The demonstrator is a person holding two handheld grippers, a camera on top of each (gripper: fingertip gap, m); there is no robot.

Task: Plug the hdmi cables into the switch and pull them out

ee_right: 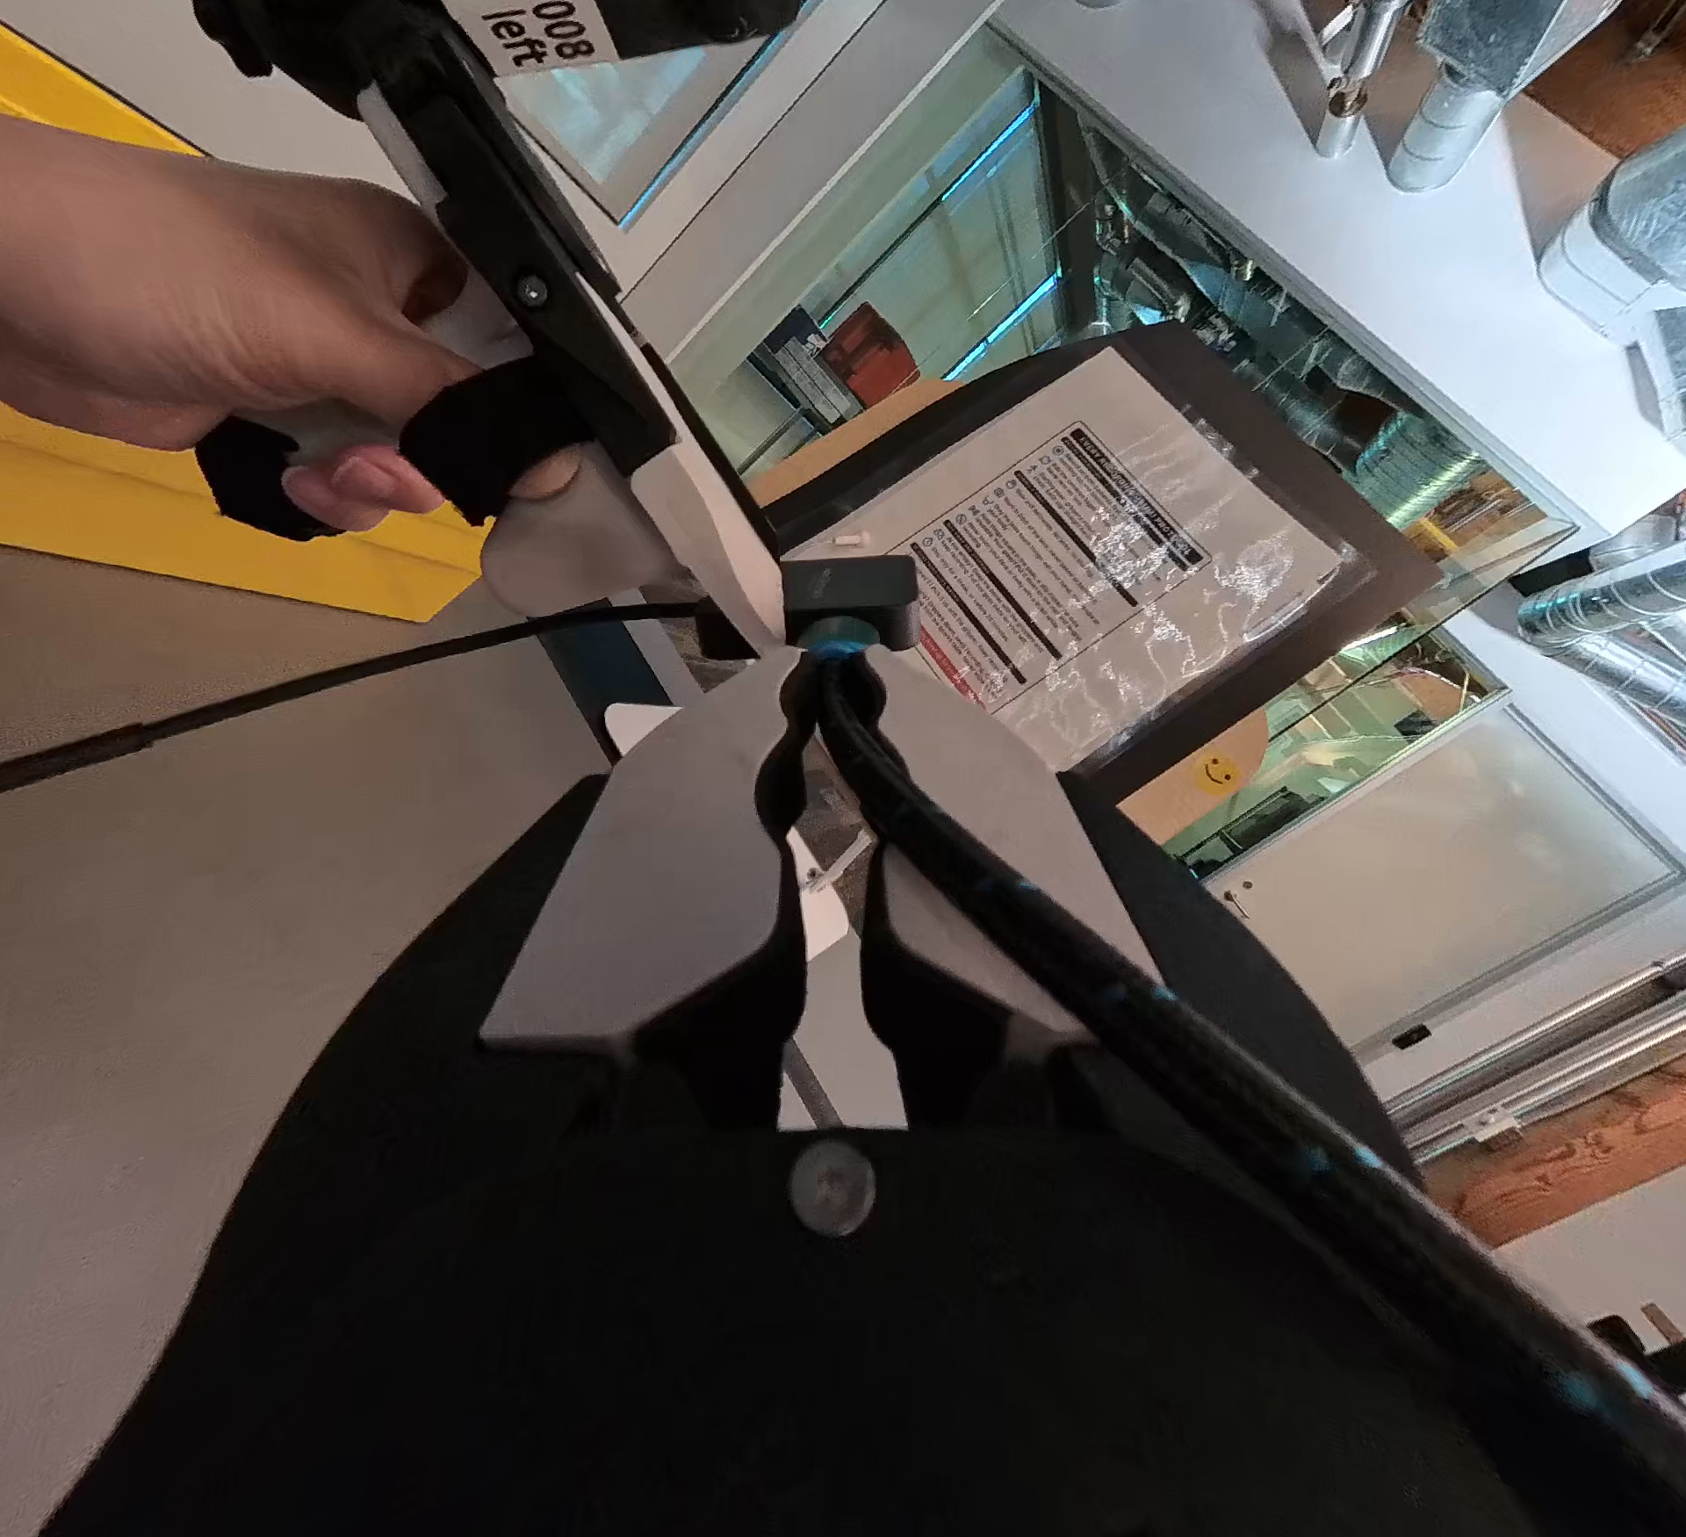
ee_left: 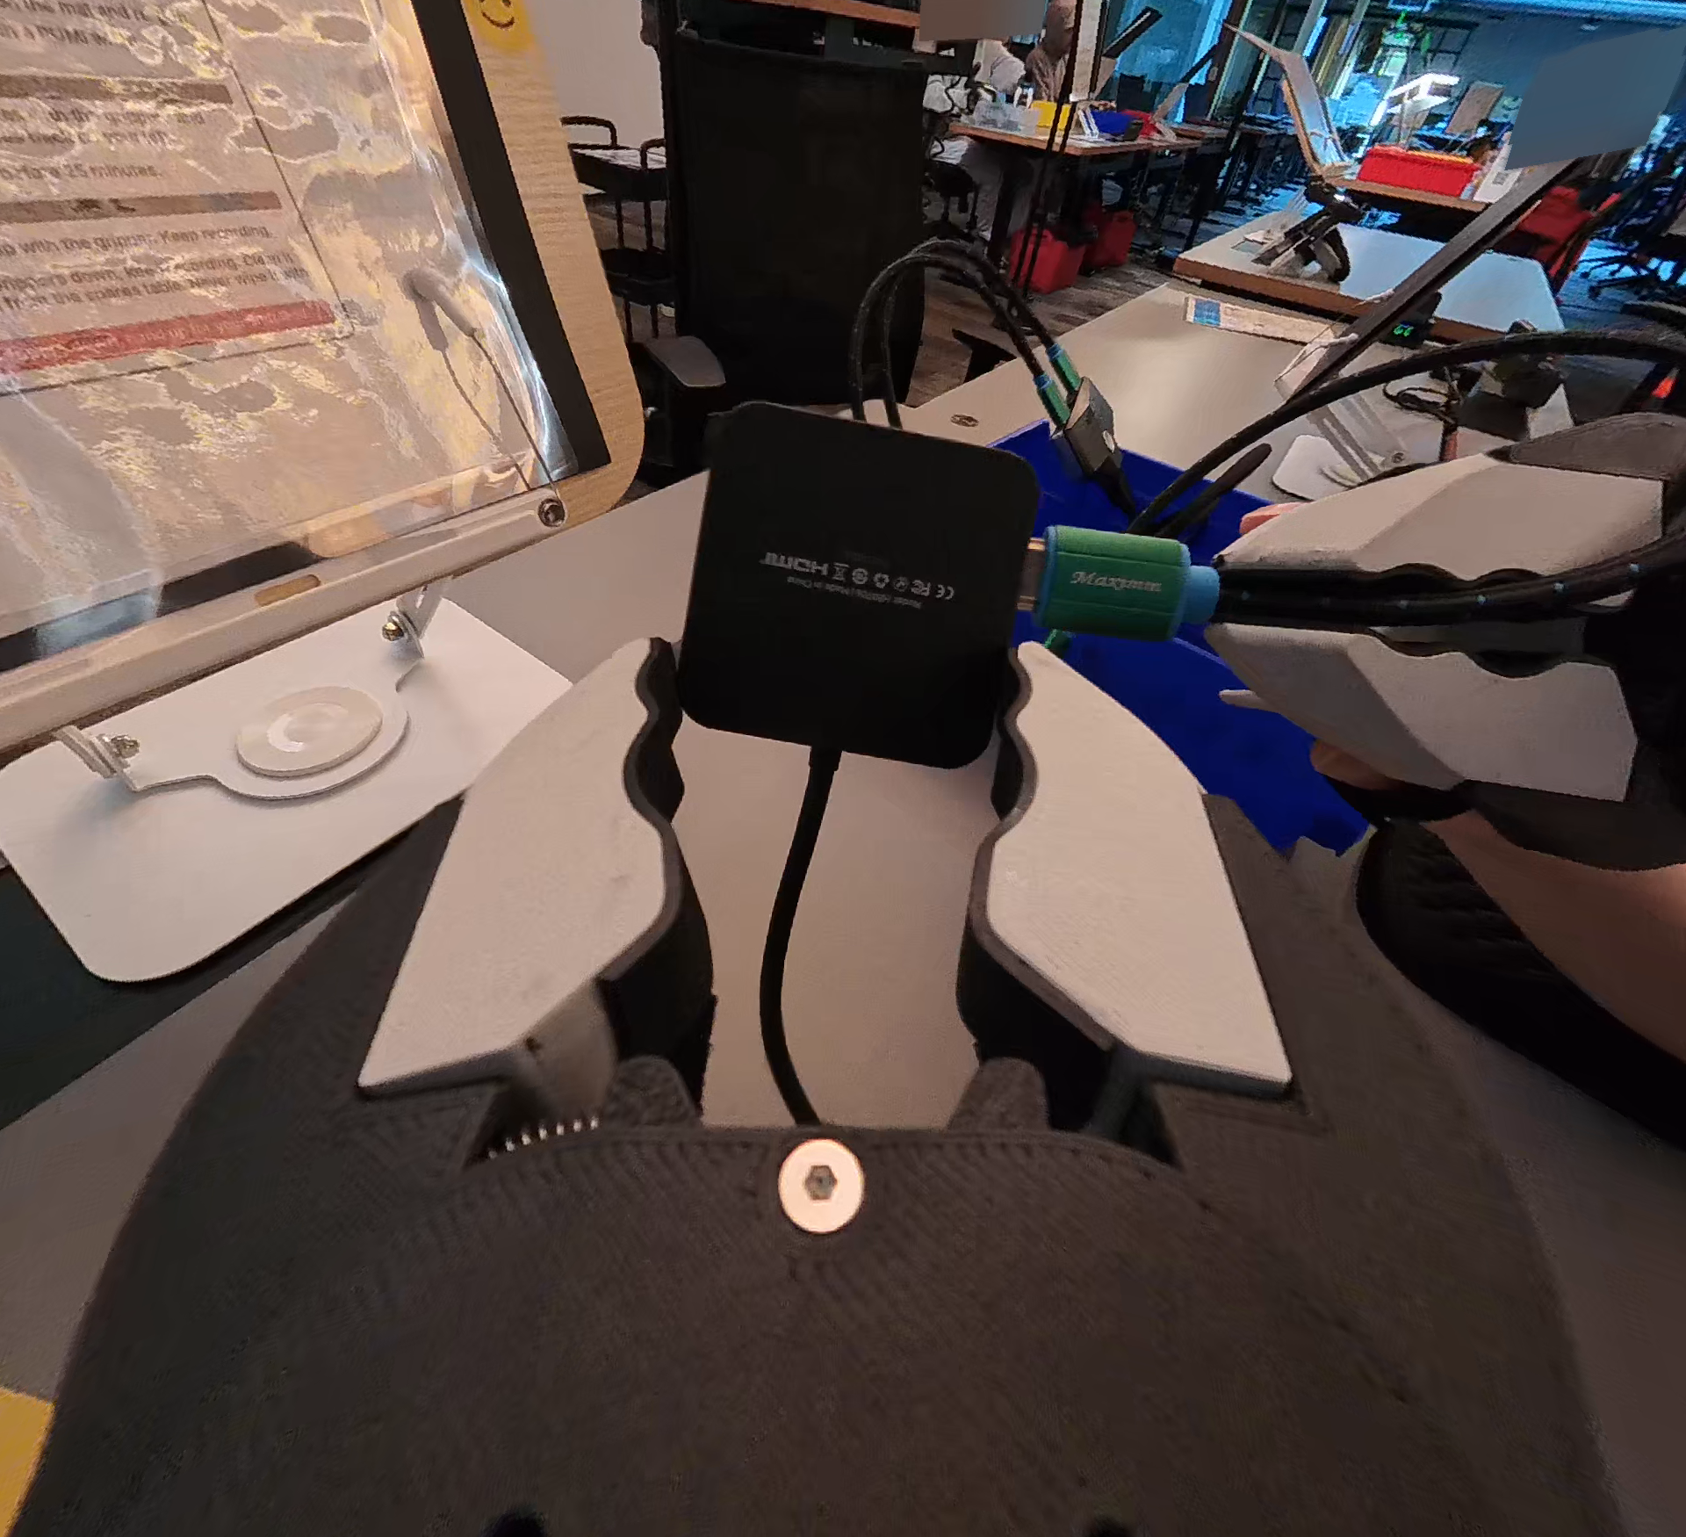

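Two tongs, left (ee_left: 844, 704) clamping switch (ee_left: 862, 576), right (ee_right: 826, 686) pinching cable (ee_right: 921, 809) behind plug (ee_left: 1118, 583)

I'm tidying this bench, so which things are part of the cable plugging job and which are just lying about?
In use: black switch, green HDMI plug with braided cable, left gripper, right gripper.
Lying about: blue bin, instruction stand, spare cables.

We find the switch (ee_left: 858, 581) held off the table (ee_left: 547, 635) between the fingers of the left gripper (ee_left: 835, 704), its own lead (ee_left: 789, 946) running back between them. A plug (ee_left: 1118, 583) sits in its right side, cable (ee_left: 1387, 594) trailing into the right gripper (ee_left: 1213, 603). A bin (ee_left: 1186, 699) lies behind, a sign stand (ee_left: 301, 234) left.
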